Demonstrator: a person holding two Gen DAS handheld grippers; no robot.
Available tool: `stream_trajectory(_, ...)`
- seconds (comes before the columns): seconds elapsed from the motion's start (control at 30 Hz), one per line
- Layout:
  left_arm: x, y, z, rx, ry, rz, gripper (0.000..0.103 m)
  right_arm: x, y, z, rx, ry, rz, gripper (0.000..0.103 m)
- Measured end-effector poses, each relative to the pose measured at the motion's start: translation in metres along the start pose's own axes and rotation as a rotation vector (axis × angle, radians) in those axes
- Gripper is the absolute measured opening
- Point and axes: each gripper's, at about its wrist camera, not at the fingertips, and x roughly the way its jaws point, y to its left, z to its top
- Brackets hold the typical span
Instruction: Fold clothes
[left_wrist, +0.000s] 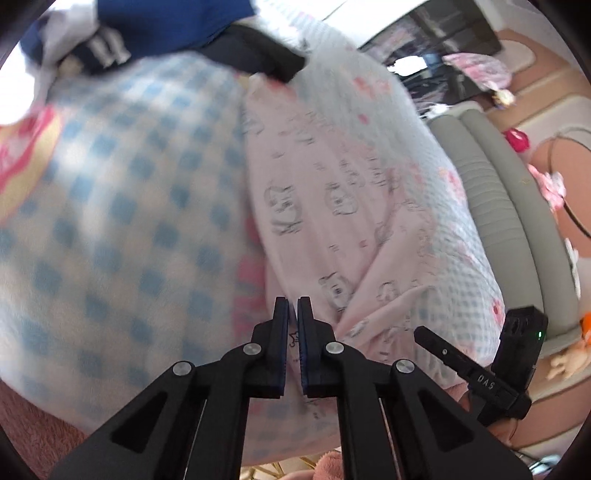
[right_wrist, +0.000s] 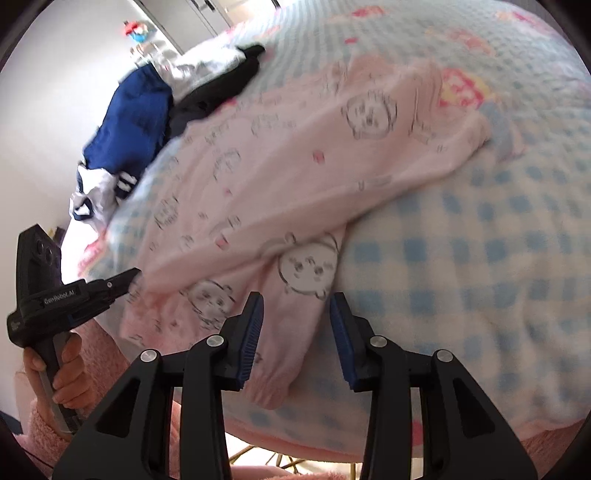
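Pink pajama garment (right_wrist: 280, 173) spread on the checkered bed blanket (right_wrist: 480, 266). Left tool (left_wrist: 292, 314) clenched on its edge. Right tool (right_wrist: 295, 314) released, jaws straddling the cuff, pads not touching.

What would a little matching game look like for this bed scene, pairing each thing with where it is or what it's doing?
Things:
1. pale pink garment printed with cartoon faces
2. dark blue and white clothing pile
3. left gripper
4. right gripper

States or places:
A. jaws open, a cuffed pink sleeve or leg between them
B. heaped at the far edge of the bed
C. jaws shut on pink fabric
D. spread across the blue-and-white checked blanket

Pairs: 1-D, 2-B, 3-C, 4-A
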Motion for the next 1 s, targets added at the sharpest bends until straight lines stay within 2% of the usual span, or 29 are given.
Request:
stream_trajectory(0.1,0.024,-0.005,0.003,0.002,0.050,0.085,0.006,0.005,-0.001,0.004,-0.002,0.002,-0.010,0.038)
stream_trajectory(0.13,0.032,-0.005,0.004,-0.002,0.074,0.128,0.006,0.013,-0.002,0.003,-0.002,0.027,-0.032,0.038)
stream_trajectory(0.17,0.041,0.000,0.005,-0.025,0.117,0.205,0.006,0.021,-0.003,0.001,-0.002,0.053,-0.054,0.038)
stream_trajectory(0.2,0.040,0.004,0.004,-0.044,0.129,0.206,0.006,0.027,-0.004,0.000,0.000,0.074,-0.070,0.038)
stream_trajectory(0.3,0.019,0.010,0.005,-0.087,0.098,0.164,0.006,0.021,-0.013,-0.003,0.044,0.068,-0.036,0.038)
stream_trajectory(0.4,0.003,-0.014,0.012,0.015,0.043,0.179,0.011,0.003,-0.022,0.000,0.057,0.026,-0.048,0.038)
stream_trajectory(0.43,0.006,-0.030,0.015,0.059,0.045,0.146,0.020,-0.002,-0.027,0.002,0.066,0.008,-0.062,0.038)
stream_trajectory(0.47,0.009,-0.045,0.018,0.102,0.046,0.114,0.035,-0.006,-0.033,0.006,0.081,-0.002,-0.080,0.038)
stream_trajectory(0.53,0.017,-0.075,0.024,0.189,0.054,0.052,0.045,-0.011,-0.044,0.015,0.110,-0.022,-0.114,0.038)
stream_trajectory(0.63,0.063,-0.138,0.028,0.359,0.121,0.036,0.045,-0.017,-0.059,0.028,0.162,-0.047,-0.164,0.038)
stream_trajectory(0.73,0.102,-0.183,0.028,0.473,0.169,0.011,0.045,-0.029,-0.073,0.034,0.184,-0.085,-0.200,0.038)
stream_trajectory(0.8,0.123,-0.198,0.026,0.511,0.208,-0.001,0.045,-0.033,-0.083,0.033,0.201,-0.088,-0.203,0.038)
stream_trajectory(0.93,0.158,-0.218,0.015,0.557,0.278,0.035,0.049,-0.037,-0.105,0.028,0.231,-0.072,-0.191,0.038)
stream_trajectory(1.0,0.172,-0.224,0.009,0.575,0.289,0.054,0.051,-0.040,-0.115,0.025,0.242,-0.065,-0.186,0.038)
